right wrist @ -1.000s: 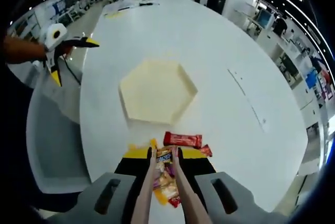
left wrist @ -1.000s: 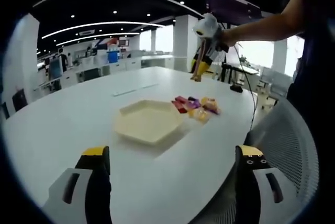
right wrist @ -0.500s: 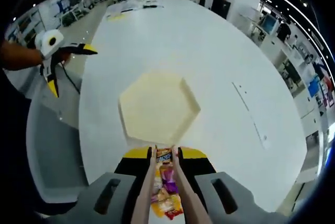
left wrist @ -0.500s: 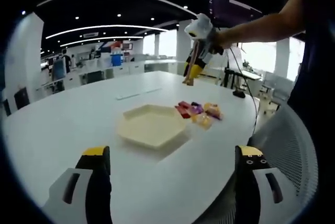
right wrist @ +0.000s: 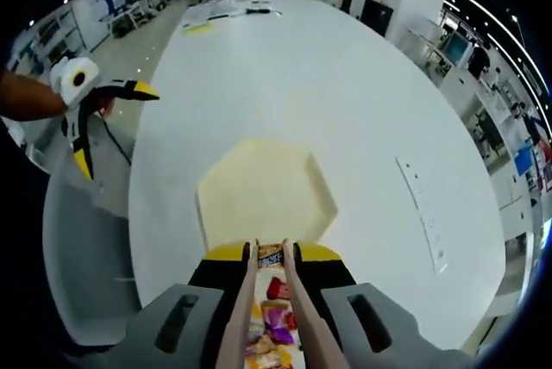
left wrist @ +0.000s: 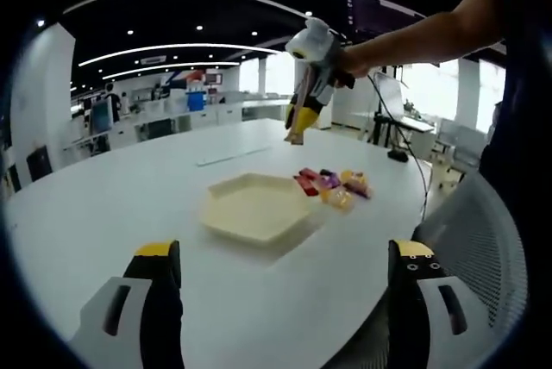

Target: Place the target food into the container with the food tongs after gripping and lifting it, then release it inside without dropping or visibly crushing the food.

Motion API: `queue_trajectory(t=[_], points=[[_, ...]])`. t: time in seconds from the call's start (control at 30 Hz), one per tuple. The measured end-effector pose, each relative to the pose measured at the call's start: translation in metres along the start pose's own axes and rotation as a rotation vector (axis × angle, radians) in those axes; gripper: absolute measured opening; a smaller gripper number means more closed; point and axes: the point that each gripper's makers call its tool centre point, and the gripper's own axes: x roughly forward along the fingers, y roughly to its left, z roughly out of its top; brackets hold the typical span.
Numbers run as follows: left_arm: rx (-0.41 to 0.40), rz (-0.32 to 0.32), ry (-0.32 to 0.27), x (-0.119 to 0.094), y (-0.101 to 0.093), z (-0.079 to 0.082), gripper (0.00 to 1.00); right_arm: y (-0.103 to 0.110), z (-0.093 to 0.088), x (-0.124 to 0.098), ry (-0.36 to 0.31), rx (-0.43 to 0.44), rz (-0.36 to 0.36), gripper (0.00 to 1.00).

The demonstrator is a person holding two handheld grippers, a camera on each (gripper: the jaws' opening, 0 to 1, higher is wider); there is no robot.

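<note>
right gripper [right wrist: 271, 253] clamps tongs [right wrist: 267, 309] pinching snack [right wrist: 271, 256]; left gripper [left wrist: 285, 270] wide.

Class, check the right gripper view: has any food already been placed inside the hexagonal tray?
No. The hexagonal tray shows a bare cream floor, while the snack packet is held between the tongs short of its near rim.

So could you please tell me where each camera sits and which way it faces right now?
Left gripper view: low beside the table, looking across it at the tray and the snack pile; its own open left gripper shows, and the right gripper on a person's arm.
Right gripper view: high above, looking down past its tongs, shut on a snack packet, at the tray; the left gripper shows.
Shared: tray, table, snack pile.
</note>
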Motion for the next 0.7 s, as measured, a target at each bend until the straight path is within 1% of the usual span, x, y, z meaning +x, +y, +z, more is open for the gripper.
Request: queue_trajectory(t=[0.13,0.23,0.27,0.4,0.5,0.57,0.7], points=[[0.003,-0.005,0.002,0.000,-0.001,-0.001,0.97,0.001,0.016,0.008,-0.015,0.005,0.010,0.19],[-0.001,-0.003,-0.001,0.000,0.000,-0.001,0.97,0.001,0.024,0.012,-0.017,0.003,0.015,0.19],[0.002,-0.002,-0.002,0.000,0.000,0.000,0.96,0.001,0.030,0.014,-0.018,-0.003,0.019,0.19],[0.006,-0.002,0.001,0.000,0.000,-0.001,0.96,0.001,0.039,0.016,-0.016,-0.025,0.021,0.19],[0.002,0.000,0.002,0.000,0.001,-0.001,0.96,0.004,0.050,0.018,-0.019,-0.038,0.030,0.19],[-0.002,-0.002,0.002,-0.001,0.001,-0.001,0.96,0.004,0.052,0.021,0.004,-0.082,0.027,0.19],[0.006,-0.006,0.008,0.000,0.000,-0.002,0.96,0.006,0.060,0.026,0.003,-0.082,0.039,0.19]])
